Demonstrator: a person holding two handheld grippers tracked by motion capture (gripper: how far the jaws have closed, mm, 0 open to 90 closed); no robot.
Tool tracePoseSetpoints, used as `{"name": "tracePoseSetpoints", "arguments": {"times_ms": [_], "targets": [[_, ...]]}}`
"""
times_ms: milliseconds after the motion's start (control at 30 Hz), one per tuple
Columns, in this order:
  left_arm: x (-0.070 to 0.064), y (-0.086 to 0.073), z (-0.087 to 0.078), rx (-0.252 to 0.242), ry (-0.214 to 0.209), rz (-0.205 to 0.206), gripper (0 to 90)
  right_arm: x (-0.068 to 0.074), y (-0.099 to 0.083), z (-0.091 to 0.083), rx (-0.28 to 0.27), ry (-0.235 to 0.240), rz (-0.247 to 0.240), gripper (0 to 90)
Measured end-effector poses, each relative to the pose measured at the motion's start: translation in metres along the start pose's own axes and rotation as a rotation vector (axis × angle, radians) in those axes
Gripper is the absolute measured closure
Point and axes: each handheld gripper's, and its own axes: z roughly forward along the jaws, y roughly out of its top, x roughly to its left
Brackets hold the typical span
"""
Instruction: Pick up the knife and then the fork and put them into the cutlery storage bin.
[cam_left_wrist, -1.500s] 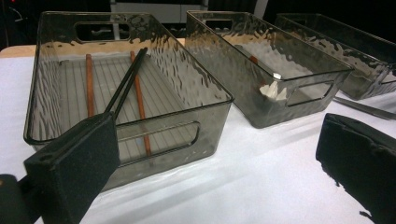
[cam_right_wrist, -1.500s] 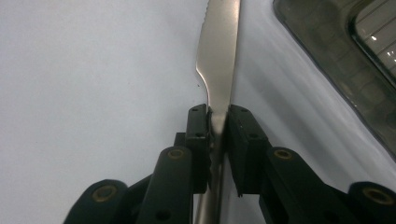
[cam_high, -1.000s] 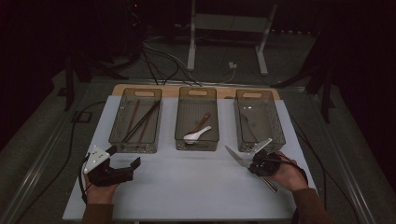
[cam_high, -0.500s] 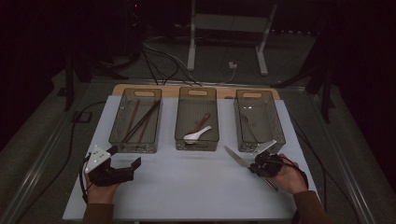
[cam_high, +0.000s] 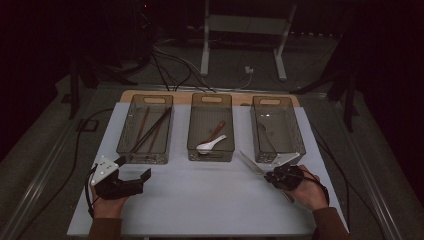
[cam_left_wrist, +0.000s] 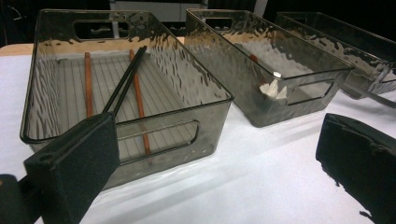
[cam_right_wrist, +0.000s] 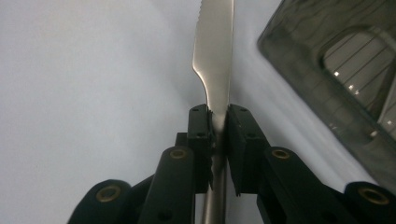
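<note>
My right gripper (cam_high: 270, 175) hovers over the white table (cam_high: 200, 200) just in front of the right bin (cam_high: 299, 131). It is shut on a steel table knife (cam_high: 251, 163), whose blade points away to the left. In the right gripper view the knife (cam_right_wrist: 213, 56) runs straight up from between the closed jaws of the right gripper (cam_right_wrist: 217, 123). My left gripper (cam_high: 134, 169) rests at the near left, open, with nothing between its pads (cam_left_wrist: 74, 158). It faces the left bin (cam_left_wrist: 140, 116).
Three smoky clear bins stand in a row at the back. The left bin (cam_high: 128, 131) holds dark and brown chopsticks (cam_high: 152, 132). The middle bin (cam_high: 211, 96) holds a white spoon (cam_high: 210, 145) and a brown one. Metal cutlery (cam_high: 265, 132) lies in the right bin.
The right gripper with the knife has drifted slightly toward the near edge. The left gripper has stayed put and open.
</note>
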Motion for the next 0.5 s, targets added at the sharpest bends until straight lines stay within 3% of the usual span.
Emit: {"name": "tracePoseSetpoints", "arguments": {"times_ms": [500], "targets": [[0.000, 0.000, 0.000, -0.001, 0.000, -0.001, 0.6, 0.000, 0.000, -0.014, -0.112, -0.046, 0.014, 80.0]]}}
